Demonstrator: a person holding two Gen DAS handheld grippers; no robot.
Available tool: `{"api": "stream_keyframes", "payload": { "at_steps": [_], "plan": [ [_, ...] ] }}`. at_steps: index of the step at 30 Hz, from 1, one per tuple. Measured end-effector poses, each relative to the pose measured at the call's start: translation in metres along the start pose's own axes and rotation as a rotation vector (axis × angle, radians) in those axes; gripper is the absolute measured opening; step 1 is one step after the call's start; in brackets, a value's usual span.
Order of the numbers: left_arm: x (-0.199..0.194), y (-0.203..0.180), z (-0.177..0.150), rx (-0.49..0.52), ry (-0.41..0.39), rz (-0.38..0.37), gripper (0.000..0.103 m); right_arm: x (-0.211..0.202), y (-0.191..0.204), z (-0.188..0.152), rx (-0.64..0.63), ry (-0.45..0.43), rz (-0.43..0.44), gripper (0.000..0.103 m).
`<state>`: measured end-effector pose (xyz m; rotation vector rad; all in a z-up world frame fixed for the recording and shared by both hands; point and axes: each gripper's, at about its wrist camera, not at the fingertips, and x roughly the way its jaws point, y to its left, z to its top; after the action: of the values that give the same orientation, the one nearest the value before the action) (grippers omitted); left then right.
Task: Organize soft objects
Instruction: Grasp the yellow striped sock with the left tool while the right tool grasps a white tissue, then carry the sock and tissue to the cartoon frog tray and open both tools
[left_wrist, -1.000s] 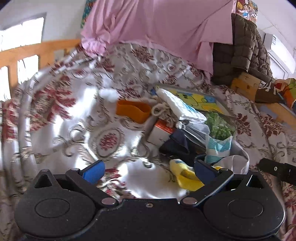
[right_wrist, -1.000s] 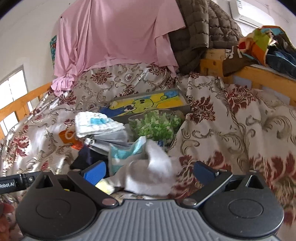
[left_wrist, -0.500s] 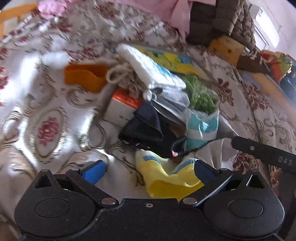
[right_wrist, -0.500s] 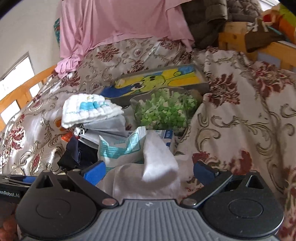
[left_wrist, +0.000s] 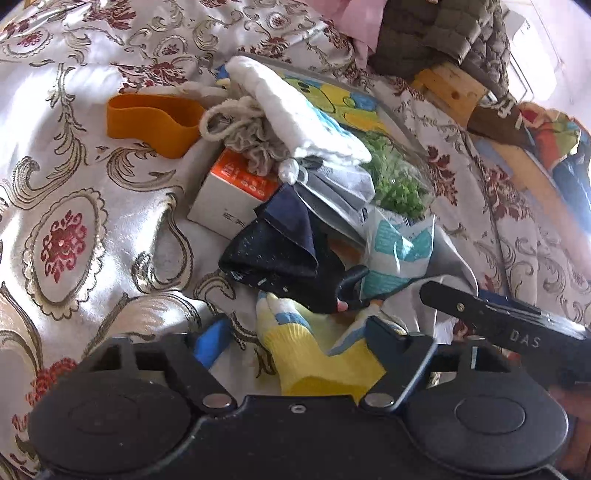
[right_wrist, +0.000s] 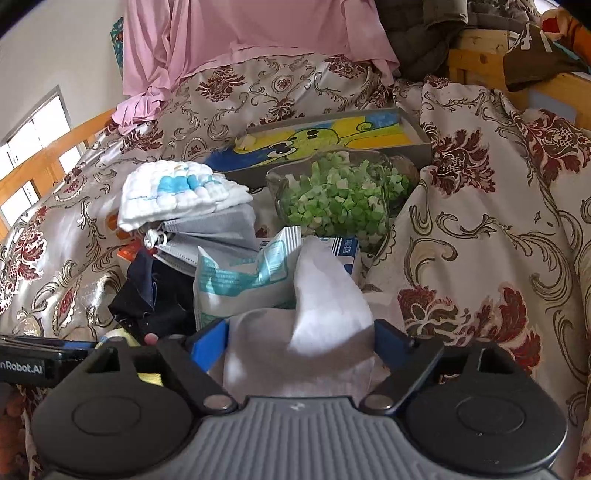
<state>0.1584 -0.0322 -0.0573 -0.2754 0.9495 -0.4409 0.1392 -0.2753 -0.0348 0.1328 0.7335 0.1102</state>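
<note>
A pile of soft things lies on the floral bedspread (left_wrist: 74, 206). In the left wrist view my left gripper (left_wrist: 295, 339) is open, its fingers on either side of a yellow and blue glove (left_wrist: 314, 358). Beyond it lie dark navy cloth (left_wrist: 280, 243), a beige yarn bundle (left_wrist: 247, 136) and a white and blue folded cloth (left_wrist: 295, 114). In the right wrist view my right gripper (right_wrist: 299, 343) is open around a white sock (right_wrist: 317, 317). The folded cloth (right_wrist: 177, 192) and grey face masks (right_wrist: 214, 232) lie further back.
An orange band (left_wrist: 151, 122), an orange and white box (left_wrist: 232, 188), a teal and white packet (right_wrist: 236, 280), a bag of green bits (right_wrist: 340, 199) and a flat cartoon box (right_wrist: 332, 136) lie around the pile. Pink cloth (right_wrist: 258, 33) and wooden bed rails (right_wrist: 48, 162) stand behind.
Both grippers have moved down and forward into the pile. The left now straddles the yellow glove, and the right's fingers have narrowed around the white sock.
</note>
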Motion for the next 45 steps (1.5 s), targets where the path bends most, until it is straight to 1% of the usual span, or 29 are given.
{"api": "stream_keyframes", "payload": {
  "at_steps": [1,2,3,4,5,6,7,8,10,11,12,13,15,19,23,29,37,42,45],
  "plan": [
    [0.001,-0.002,0.0,0.007,0.004,-0.005,0.066,0.0,0.001,-0.001,-0.005,0.001,-0.001,0.083],
    [0.001,-0.003,-0.001,0.009,0.011,-0.01,0.061,0.0,0.002,-0.001,-0.009,0.003,-0.003,0.082],
    [0.003,-0.005,0.0,0.008,0.026,-0.012,0.05,0.0,0.002,-0.001,-0.012,0.003,-0.004,0.08],
    [0.005,-0.006,-0.001,0.002,0.038,-0.009,0.045,0.0,0.003,-0.001,-0.015,0.001,-0.007,0.079],
    [0.006,-0.006,-0.002,-0.006,0.042,-0.001,0.044,-0.001,0.004,-0.002,-0.018,-0.001,-0.011,0.078],
    [0.006,-0.006,-0.002,-0.013,0.039,0.007,0.041,-0.002,0.004,-0.002,-0.021,-0.004,-0.013,0.074],
    [0.006,-0.006,-0.003,-0.021,0.034,0.007,0.038,-0.002,0.004,-0.002,-0.024,-0.007,-0.015,0.069],
    [0.005,-0.005,-0.004,-0.031,0.031,0.008,0.037,-0.003,0.005,-0.002,-0.026,-0.009,-0.017,0.066],
    [0.005,-0.004,-0.005,-0.054,0.028,0.015,0.025,-0.004,0.006,-0.002,-0.028,-0.011,-0.018,0.055],
    [0.005,-0.003,-0.006,-0.064,0.029,0.019,0.022,-0.005,0.006,-0.001,-0.03,-0.014,-0.019,0.05],
    [0.004,-0.002,-0.006,-0.073,0.03,0.019,0.018,-0.006,0.006,-0.002,-0.035,-0.017,-0.024,0.041],
    [0.004,-0.002,-0.007,-0.083,0.029,0.018,0.015,-0.007,0.007,-0.002,-0.04,-0.021,-0.031,0.032],
    [0.001,-0.003,-0.009,-0.101,0.026,0.012,0.012,-0.01,0.007,-0.002,-0.043,-0.032,-0.043,0.02],
    [-0.005,-0.012,-0.017,-0.096,0.037,-0.033,0.01,-0.019,0.004,-0.001,-0.037,-0.073,-0.059,0.009],
    [-0.012,-0.024,-0.025,-0.071,0.04,-0.056,0.009,-0.032,0.001,-0.001,-0.034,-0.136,-0.08,0.007],
    [-0.031,-0.035,-0.026,-0.049,0.021,-0.095,0.008,-0.052,-0.002,0.001,-0.027,-0.231,-0.07,0.007],
    [-0.066,-0.055,-0.009,0.019,-0.04,-0.137,0.008,-0.071,-0.001,0.002,-0.041,-0.344,-0.046,0.007],
    [-0.094,-0.068,0.007,0.083,-0.063,-0.156,0.007,-0.077,-0.003,0.004,-0.027,-0.376,-0.029,0.007],
    [-0.109,-0.072,0.018,0.091,-0.086,-0.169,0.007,-0.081,-0.004,0.004,-0.022,-0.393,-0.013,0.007]
  ]
}}
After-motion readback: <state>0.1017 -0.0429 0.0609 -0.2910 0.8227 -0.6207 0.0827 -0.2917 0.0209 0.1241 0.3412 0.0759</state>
